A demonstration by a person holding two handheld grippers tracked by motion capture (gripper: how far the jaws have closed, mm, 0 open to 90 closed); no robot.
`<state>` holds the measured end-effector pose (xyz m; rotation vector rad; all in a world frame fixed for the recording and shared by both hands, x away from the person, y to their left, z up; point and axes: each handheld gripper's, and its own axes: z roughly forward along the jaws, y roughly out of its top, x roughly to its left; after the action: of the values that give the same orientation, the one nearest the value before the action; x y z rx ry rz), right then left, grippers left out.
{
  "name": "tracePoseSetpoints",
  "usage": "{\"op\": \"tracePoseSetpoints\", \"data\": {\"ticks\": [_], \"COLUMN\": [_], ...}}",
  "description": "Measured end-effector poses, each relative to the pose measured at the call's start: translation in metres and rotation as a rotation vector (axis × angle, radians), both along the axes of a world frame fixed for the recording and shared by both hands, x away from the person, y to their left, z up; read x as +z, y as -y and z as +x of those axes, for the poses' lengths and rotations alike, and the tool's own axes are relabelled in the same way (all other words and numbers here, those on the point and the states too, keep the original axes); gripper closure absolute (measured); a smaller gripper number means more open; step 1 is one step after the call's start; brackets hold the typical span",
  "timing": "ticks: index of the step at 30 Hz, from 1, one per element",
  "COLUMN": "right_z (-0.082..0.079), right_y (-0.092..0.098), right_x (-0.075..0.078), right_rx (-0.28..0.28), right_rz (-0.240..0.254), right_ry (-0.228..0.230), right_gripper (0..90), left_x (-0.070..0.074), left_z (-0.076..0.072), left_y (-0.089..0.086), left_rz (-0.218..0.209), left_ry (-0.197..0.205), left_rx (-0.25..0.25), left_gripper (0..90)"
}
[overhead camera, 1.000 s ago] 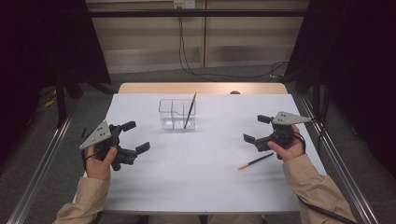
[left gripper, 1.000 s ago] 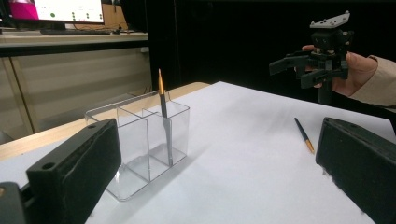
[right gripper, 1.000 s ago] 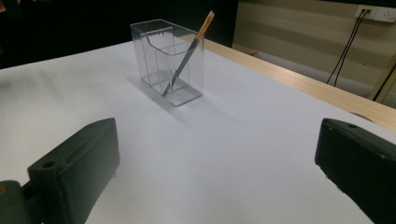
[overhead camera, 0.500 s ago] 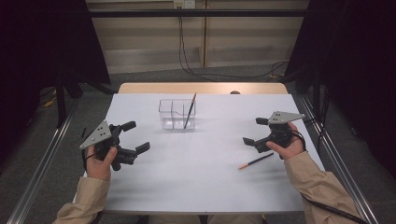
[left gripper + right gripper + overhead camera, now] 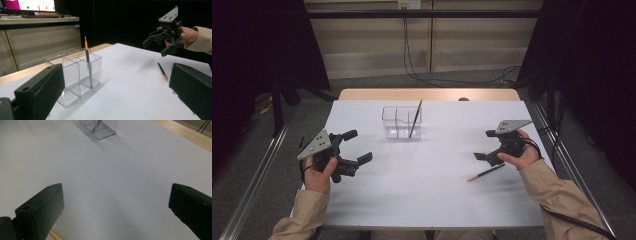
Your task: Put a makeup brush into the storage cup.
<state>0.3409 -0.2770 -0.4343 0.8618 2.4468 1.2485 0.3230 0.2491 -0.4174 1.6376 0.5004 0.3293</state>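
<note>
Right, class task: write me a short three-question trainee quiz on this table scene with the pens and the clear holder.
1. True or false: the clear plastic three-compartment holder already has a pen in it.
2. Which tongs are nearer the loose dark pen with the orange end: A left tongs, B right tongs?
3. Fill in: both tongs are ____ (open/shut).

Key: 1 true, the upright dark pen stands in an end compartment; 2 B; 3 open.
</note>
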Motion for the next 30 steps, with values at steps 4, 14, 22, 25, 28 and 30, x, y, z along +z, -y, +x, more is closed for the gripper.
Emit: {"op": "tracePoseSetpoints", "data": {"ticks": [4,14,22,25,28,30], "right_z": [0.001,0.004,0.005,0.005,0.004,0.004], "right_y": [0.003,0.01,0.012,0.013,0.013,0.013], "right_x": [0.0,-0.001,-0.003,-0.004,-0.005,-0.006], "right_rx": [0.016,0.054,0.098,0.115,0.126,0.133], "right_rz": [-0.039,-0.136,-0.232,-0.26,-0.279,-0.295], "right_ry": [-0.018,-0.089,-0.155,-0.178,-0.209,-0.221], "right_gripper": [0.0,0.0,0.0,0.0,0.0,0.0], "left_x": [0.0,0.0,-0.001,0.0,0.0,-0.001], "left_z": [0.0,0.0,0.0,0.0,0.0,0.0], "left_y": [0.0,0.0,0.001,0.001,0.001,0.001], "left_rz": [0.001,0.008,0.013,0.009,0.011,0.01], "left_ry": [0.001,0.0,0.001,-0.001,-0.002,-0.001], "left_rx": [0.001,0.001,-0.003,-0.002,-0.001,0.0], "left_gripper": [0.0,0.1,0.0,0.0,0.0,0.0]}}
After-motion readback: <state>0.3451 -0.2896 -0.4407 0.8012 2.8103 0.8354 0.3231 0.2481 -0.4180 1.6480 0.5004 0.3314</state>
